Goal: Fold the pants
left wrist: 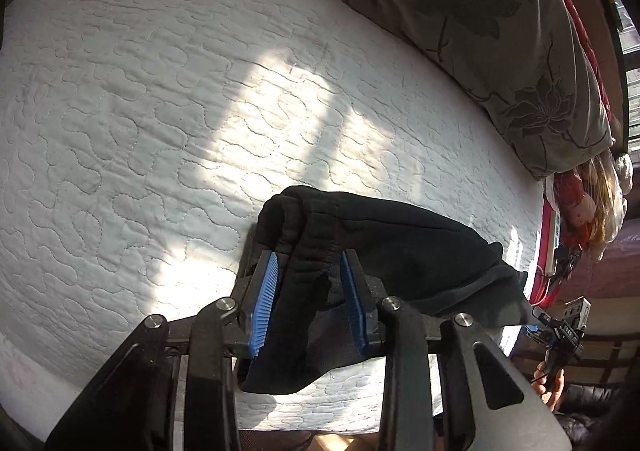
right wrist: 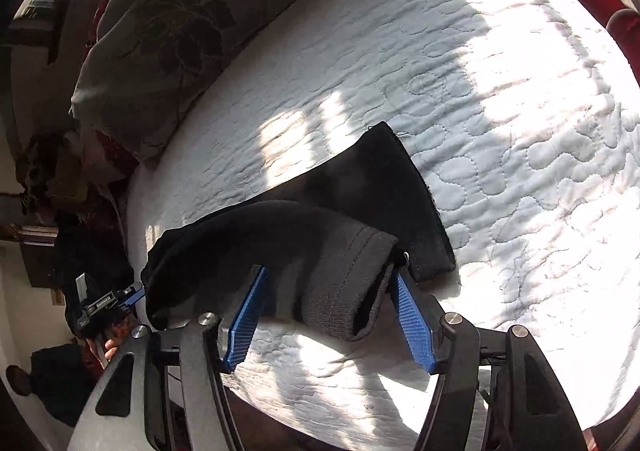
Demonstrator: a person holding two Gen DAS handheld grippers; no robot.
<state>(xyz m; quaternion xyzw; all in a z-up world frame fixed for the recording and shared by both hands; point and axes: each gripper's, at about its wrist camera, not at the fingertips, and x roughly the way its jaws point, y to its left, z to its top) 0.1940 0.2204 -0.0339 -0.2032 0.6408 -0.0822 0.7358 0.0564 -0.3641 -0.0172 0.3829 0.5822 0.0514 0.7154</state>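
Black pants [left wrist: 384, 247] lie bunched on a white quilted mattress [left wrist: 160, 111]. In the left wrist view my left gripper [left wrist: 308, 259] has its blue pads either side of the gathered waistband, with cloth filling the gap and draping down between them. In the right wrist view the pants [right wrist: 304, 231] show a ribbed cuff folded over a lower leg. My right gripper [right wrist: 326, 275] has blue pads spread wide around that cuff end. The right gripper also shows far right in the left wrist view [left wrist: 560, 327].
A grey floral pillow [left wrist: 500, 31] lies along the far right of the mattress, also seen in the right wrist view [right wrist: 172, 19]. Red bedding and clutter [left wrist: 580, 203] sit past the mattress edge. Sunlit patches cross the quilt.
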